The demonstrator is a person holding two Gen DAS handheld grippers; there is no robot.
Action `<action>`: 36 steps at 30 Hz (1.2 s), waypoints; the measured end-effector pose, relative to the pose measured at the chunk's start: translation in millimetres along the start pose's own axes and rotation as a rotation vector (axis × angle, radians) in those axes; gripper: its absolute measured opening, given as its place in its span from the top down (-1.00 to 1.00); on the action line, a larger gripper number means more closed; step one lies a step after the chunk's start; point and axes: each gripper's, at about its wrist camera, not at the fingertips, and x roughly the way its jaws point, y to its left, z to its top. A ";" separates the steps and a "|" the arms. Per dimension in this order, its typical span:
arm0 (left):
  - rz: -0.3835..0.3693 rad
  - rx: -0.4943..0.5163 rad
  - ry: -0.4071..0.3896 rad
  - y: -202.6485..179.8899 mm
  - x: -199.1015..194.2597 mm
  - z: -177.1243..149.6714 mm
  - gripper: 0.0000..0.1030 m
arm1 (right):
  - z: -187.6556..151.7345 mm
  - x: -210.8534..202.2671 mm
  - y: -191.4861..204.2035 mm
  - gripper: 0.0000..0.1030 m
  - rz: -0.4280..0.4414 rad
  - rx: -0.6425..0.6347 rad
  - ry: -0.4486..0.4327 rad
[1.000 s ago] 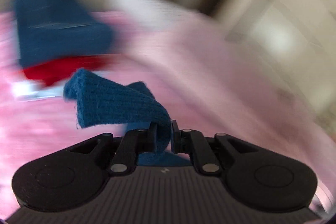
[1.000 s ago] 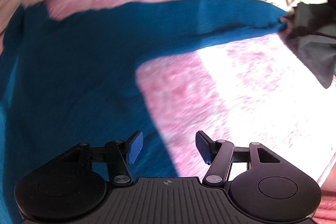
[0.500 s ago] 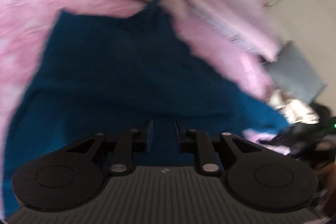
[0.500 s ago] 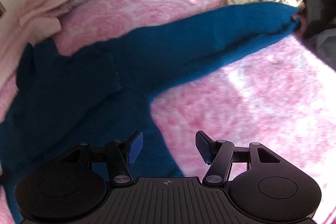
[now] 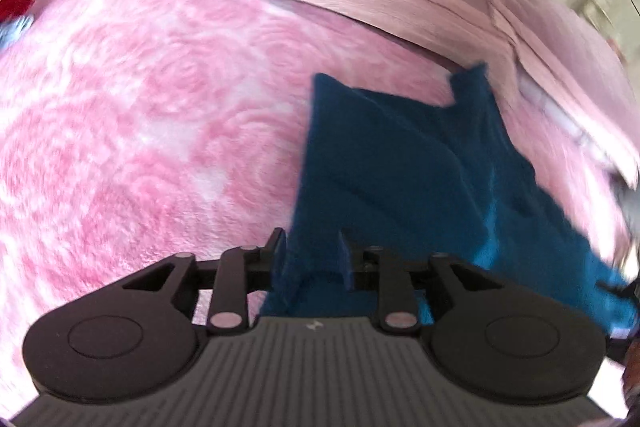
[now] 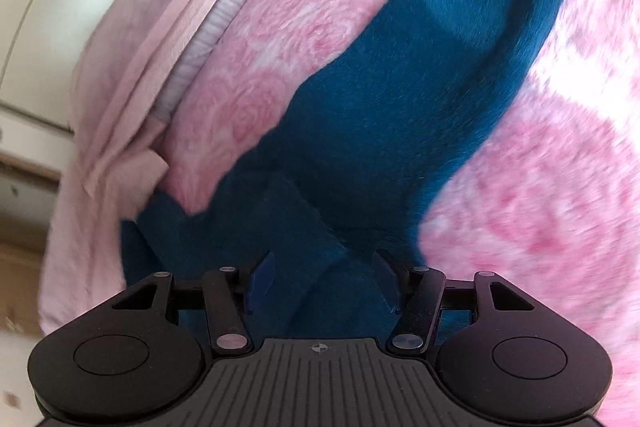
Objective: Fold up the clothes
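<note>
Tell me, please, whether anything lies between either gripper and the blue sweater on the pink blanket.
Nothing visible does. The left gripper is open at the blue sweater edge, and the right gripper hangs open directly above its fabric, on the pink blanket.

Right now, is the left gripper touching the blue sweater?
Cannot tell. In the left wrist view the sweater lies between the left gripper's open fingers, but blur hides any contact.

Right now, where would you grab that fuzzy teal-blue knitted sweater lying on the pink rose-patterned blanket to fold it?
Probably the long sleeve of the teal-blue knitted sweater: it lies flat and stretched out, so pinch its far cuff end from above and carry it over the body.
</note>
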 end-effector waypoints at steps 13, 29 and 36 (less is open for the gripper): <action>-0.050 -0.136 0.071 15.4 31.3 7.5 0.71 | 4.2 28.5 4.7 0.75 0.020 -0.078 0.025; 0.061 0.221 0.026 -35.2 16.6 9.9 0.74 | -22.0 -3.5 32.8 0.79 -0.153 -0.440 -0.066; 0.097 0.261 0.085 -63.9 31.7 -3.5 0.66 | -28.6 19.0 24.2 0.77 -0.141 -0.541 0.062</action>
